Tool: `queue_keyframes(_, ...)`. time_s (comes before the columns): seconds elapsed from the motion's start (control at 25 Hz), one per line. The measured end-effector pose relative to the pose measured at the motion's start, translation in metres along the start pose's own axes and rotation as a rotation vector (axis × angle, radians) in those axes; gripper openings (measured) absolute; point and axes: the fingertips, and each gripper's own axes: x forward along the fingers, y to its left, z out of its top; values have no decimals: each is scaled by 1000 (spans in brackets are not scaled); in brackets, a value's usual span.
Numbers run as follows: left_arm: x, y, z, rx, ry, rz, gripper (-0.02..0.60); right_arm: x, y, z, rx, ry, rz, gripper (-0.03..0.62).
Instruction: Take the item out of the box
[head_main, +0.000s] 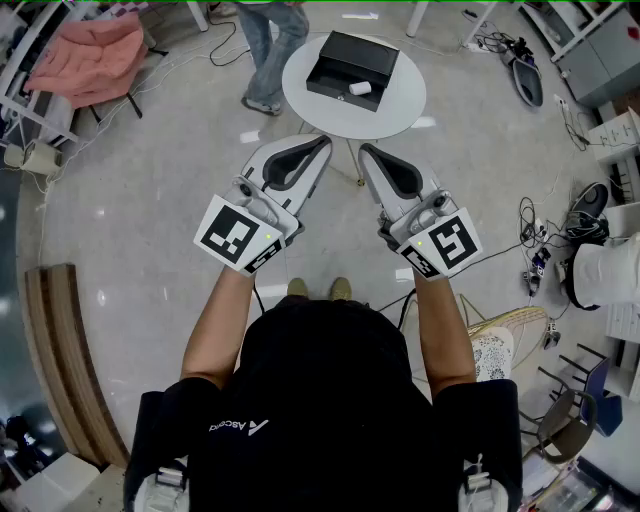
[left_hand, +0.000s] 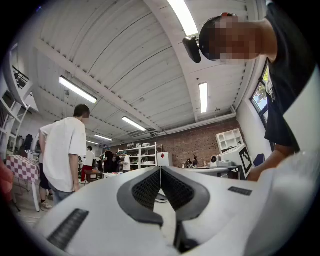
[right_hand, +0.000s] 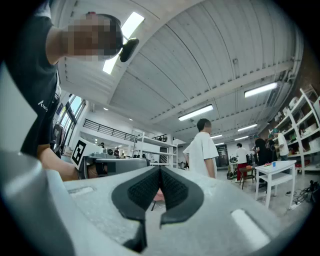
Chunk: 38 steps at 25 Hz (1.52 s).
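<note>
An open black box (head_main: 351, 68) lies on a round white table (head_main: 400, 105) ahead of me, with a small white item (head_main: 360, 89) inside near its front right. My left gripper (head_main: 322, 142) and right gripper (head_main: 366, 150) are held side by side short of the table, jaws pointing toward it. Both are shut with nothing between the pads. In the left gripper view the left gripper (left_hand: 160, 169) tilts up at the ceiling, and the right gripper (right_hand: 160, 168) does the same in the right gripper view; neither shows the box.
A person in a white shirt (left_hand: 62, 150) stands just beyond the table; the legs (head_main: 268, 50) show in the head view. Cables (head_main: 215, 50) trail on the floor. A pink cloth (head_main: 90, 55) lies far left, shelves and clutter (head_main: 600, 250) at right.
</note>
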Motion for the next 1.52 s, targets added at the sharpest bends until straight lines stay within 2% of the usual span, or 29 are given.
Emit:
queue_keyframes(0.4,20,-9,-7,12,11,21,2,-19,-22,1,24,-39,1,0)
queue_keyframes(0.92,70,-15,-20,38,29,83,2,-53,-84,-6,5,-33,19,0)
queue_keyframes(1.2,87,11,-27,38,29,108,2,-39,-111,-14,5,-24,32,0)
queue_keyframes(1.52,117,76,-40,38,13,102,2,8,-153,-31,-15,-17,33,0)
